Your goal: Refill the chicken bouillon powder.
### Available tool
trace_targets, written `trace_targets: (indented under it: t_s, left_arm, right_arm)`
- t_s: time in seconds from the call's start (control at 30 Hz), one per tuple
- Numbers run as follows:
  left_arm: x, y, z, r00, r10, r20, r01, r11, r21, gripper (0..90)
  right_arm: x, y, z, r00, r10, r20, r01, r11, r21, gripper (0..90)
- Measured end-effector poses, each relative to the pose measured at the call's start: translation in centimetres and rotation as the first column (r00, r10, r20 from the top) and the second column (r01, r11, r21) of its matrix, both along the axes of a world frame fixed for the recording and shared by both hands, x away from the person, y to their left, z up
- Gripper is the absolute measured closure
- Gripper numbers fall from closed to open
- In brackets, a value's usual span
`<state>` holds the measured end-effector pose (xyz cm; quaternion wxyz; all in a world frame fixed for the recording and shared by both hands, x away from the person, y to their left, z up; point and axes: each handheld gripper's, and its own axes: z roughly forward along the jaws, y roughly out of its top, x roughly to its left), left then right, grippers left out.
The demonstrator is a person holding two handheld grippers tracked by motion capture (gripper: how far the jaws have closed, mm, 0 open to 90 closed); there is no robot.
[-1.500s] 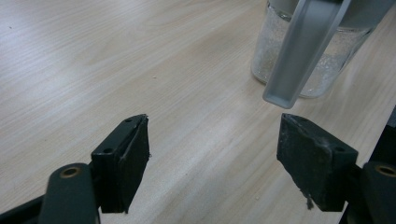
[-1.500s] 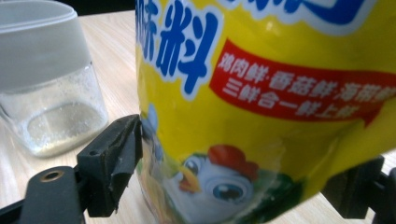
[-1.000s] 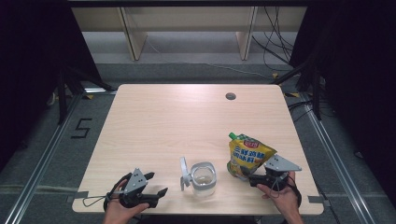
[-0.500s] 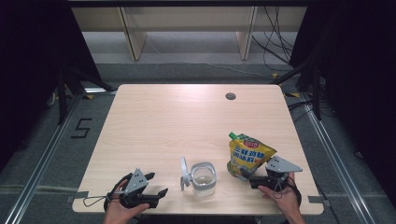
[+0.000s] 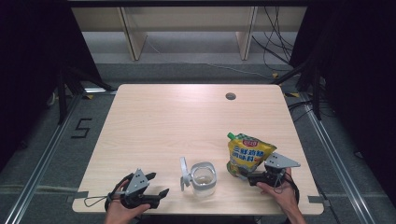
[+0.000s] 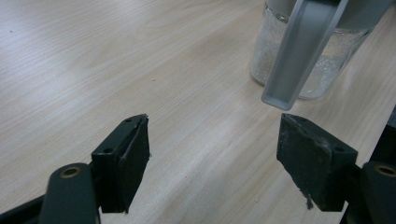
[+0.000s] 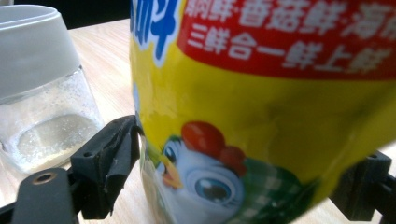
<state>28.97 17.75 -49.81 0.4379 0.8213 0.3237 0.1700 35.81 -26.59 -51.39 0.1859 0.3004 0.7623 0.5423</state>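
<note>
A yellow seasoning pouch (image 5: 247,156) with a green cap stands at the table's front right. In the right gripper view the pouch (image 7: 280,116) sits between the jaws. My right gripper (image 5: 250,176) is at its base and has just been opening; the jaws are spread wide, and the left pad lies at the pouch's edge without pressing. A clear jar (image 5: 204,178) with its grey lid (image 5: 184,167) flipped open stands at the front middle, with white grains at the bottom. My left gripper (image 5: 158,184) rests open and holds nothing, left of the jar (image 6: 322,51).
The wooden table (image 5: 177,121) has a cable hole (image 5: 230,96) near its far right edge. A shelf frame and cables stand beyond the far edge. Metal rails run along the floor on both sides.
</note>
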Motion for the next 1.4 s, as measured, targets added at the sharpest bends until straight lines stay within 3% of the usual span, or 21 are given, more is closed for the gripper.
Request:
trace_targets:
  t_s: [0.03,0.07,0.13,0.2,0.27,0.33,0.5,0.6,0.7,0.73,0.83,0.87,0.93,1.0,1.07,1.1,1.2,1.23,1.3,1.33,1.4]
  left_arm:
    - [0.0,0.0,0.0,1.0,0.0,0.0,0.0,1.0,0.0,25.3]
    - [0.0,-0.1,0.0,1.0,0.001,-0.003,-0.001,1.0,-0.005,25.3]
    - [-0.1,-0.2,0.0,0.9999,-0.008,0.011,0.008,0.9998,-0.017,25.3]
    - [-0.1,-0.2,0.0,0.9999,0.002,0.015,-0.001,0.9998,-0.018,25.4]
    - [-0.2,-0.2,0.1,1.0,0.003,0.001,-0.003,0.9997,-0.026,25.4]
    - [-0.2,-0.2,0.1,1.0,0.003,0.005,-0.003,0.9996,-0.03,25.5]
    - [-0.3,-0.4,0.1,1.0,-0.003,0.004,0.003,0.9995,-0.032,25.5]
    - [-0.2,-0.3,0.1,0.9999,-0.01,-0.003,0.01,0.9997,-0.022,25.5]
    - [-0.3,-0.4,0.1,0.9999,-0.009,0.011,0.009,0.9995,-0.03,26.0]
    - [-0.3,-0.5,0.0,1.0,-0.005,-0.002,0.005,0.9996,-0.028,26.1]
    - [-0.4,-0.5,0.0,0.9999,-0.015,-0.001,0.015,0.9995,-0.027,26.1]
    - [-0.4,-0.6,0.0,0.9999,-0.014,-0.004,0.014,0.9994,-0.031,26.1]
    - [-0.3,-0.5,0.0,0.9995,-0.028,0.014,0.028,0.9995,-0.014,26.1]
    - [-0.2,-0.4,0.1,0.9993,-0.035,0.017,0.035,0.9994,0.005,26.1]
    - [-0.4,-0.6,0.0,0.9999,-0.014,0.003,0.014,0.9995,-0.03,26.3]
    - [-0.3,-0.4,0.1,0.9999,-0.015,0.001,0.015,0.9997,-0.02,26.3]
    - [-0.4,-0.3,0.1,0.9998,-0.016,0.007,0.016,0.9997,-0.018,26.5]
    - [-0.3,-0.3,0.1,0.9998,-0.018,0.011,0.019,0.9997,-0.016,26.5]
    - [-0.4,-0.4,0.0,1.0,0.002,-0.004,-0.002,0.9994,-0.034,26.6]
    - [-0.4,-0.3,0.1,1.0,-0.001,-0.005,0.001,0.9994,-0.033,26.7]
    - [-0.3,-0.2,0.2,0.9999,-0.014,0.002,0.014,0.9996,-0.023,26.9]
  right_arm:
    - [0.0,0.0,0.0,1.0,0.0,0.0,0.0,1.0,0.0,15.4]
    - [0.5,0.0,-0.1,0.9987,0.007,0.051,-0.006,0.9997,-0.025,15.5]
    - [0.5,0.2,-0.1,0.9996,0.01,0.027,-0.01,0.9999,0.012,15.4]
    - [0.9,0.3,-0.1,0.9979,0.037,0.054,-0.038,0.9992,0.014,15.5]
    - [0.7,0.5,-0.1,0.9986,0.032,0.043,-0.034,0.9989,0.034,15.3]
    - [1.2,0.6,-0.1,0.994,0.047,0.099,-0.047,0.9989,0.002,15.7]
    - [1.2,1.2,-0.2,0.9958,0.021,0.089,-0.025,0.9989,0.04,15.7]
    - [1.2,1.2,-0.2,0.997,0.021,0.074,-0.022,0.9996,0.018,16.6]
    - [1.5,1.2,-0.3,0.9938,0.018,0.11,-0.021,0.9995,0.024,16.9]
    - [1.6,1.0,-0.1,0.9949,0.054,0.086,-0.056,0.9981,0.024,17.2]
    - [1.8,0.9,-0.1,0.9921,0.066,0.106,-0.068,0.9976,0.013,16.8]
    - [1.7,1.1,-0.2,0.9954,0.055,0.078,-0.059,0.9976,0.038,16.2]
    - [1.9,1.3,-0.1,0.9961,0.063,0.062,-0.066,0.9966,0.049,15.8]
    - [2.1,1.4,-0.2,0.9956,0.045,0.082,-0.05,0.9971,0.057,18.6]
    - [2.0,1.3,0.0,0.9964,0.065,0.055,-0.068,0.9969,0.04,20.9]
    - [2.1,1.3,0.0,0.9951,0.067,0.073,-0.07,0.9968,0.039,21.7]
    - [1.8,1.5,0.1,0.9981,0.033,0.052,-0.035,0.9984,0.043,23.1]
    - [2.0,1.4,0.2,0.9958,0.062,0.068,-0.063,0.9978,0.018,23.6]
    - [1.7,1.5,0.4,0.9979,0.037,0.053,-0.038,0.9991,0.016,25.0]
    - [1.6,1.6,0.7,0.9967,0.034,0.074,-0.034,0.9994,-0.013,26.2]
    - [1.3,1.9,0.6,0.9979,0.02,0.062,-0.02,0.9998,0.004,27.1]
